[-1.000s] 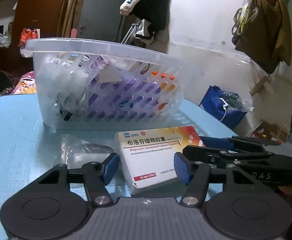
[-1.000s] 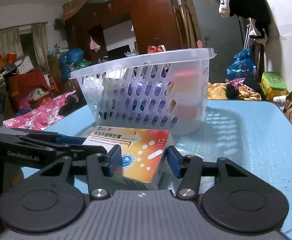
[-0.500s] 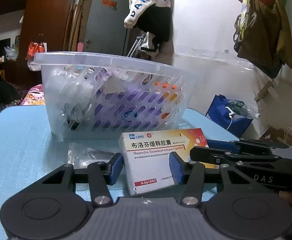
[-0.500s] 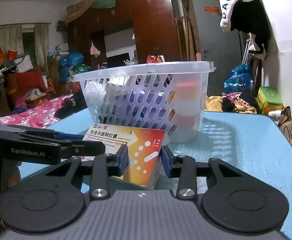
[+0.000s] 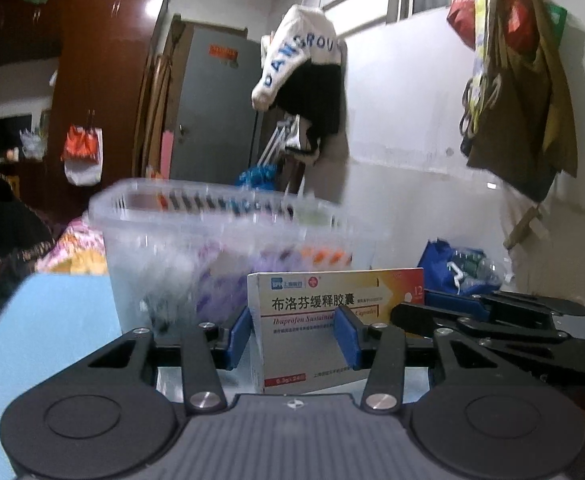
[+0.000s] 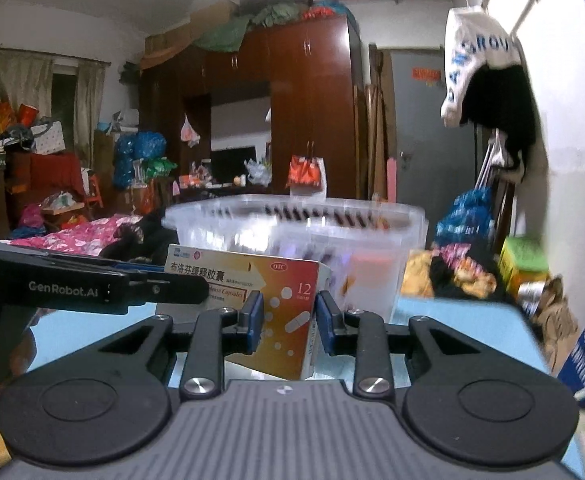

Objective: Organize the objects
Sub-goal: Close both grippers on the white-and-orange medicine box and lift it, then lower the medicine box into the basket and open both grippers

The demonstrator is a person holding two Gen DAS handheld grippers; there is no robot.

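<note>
The clear slotted plastic basket (image 5: 220, 216) sits just behind the white-and-orange ibuprofen carton (image 5: 332, 320). Both my grippers — left (image 5: 294, 336), right (image 6: 288, 320) — are closing on it, pads touching; I'd lift level, clearing the rim.

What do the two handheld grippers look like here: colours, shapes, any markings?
Both match: black linkage arms with silver pivot screws, two round black discs, a ribbed grey base and blue finger pads. From the right wrist view, the left gripper reads "GenRobot.AI" in white along its side. The right gripper shows no lettering here. No cables visible.
</note>
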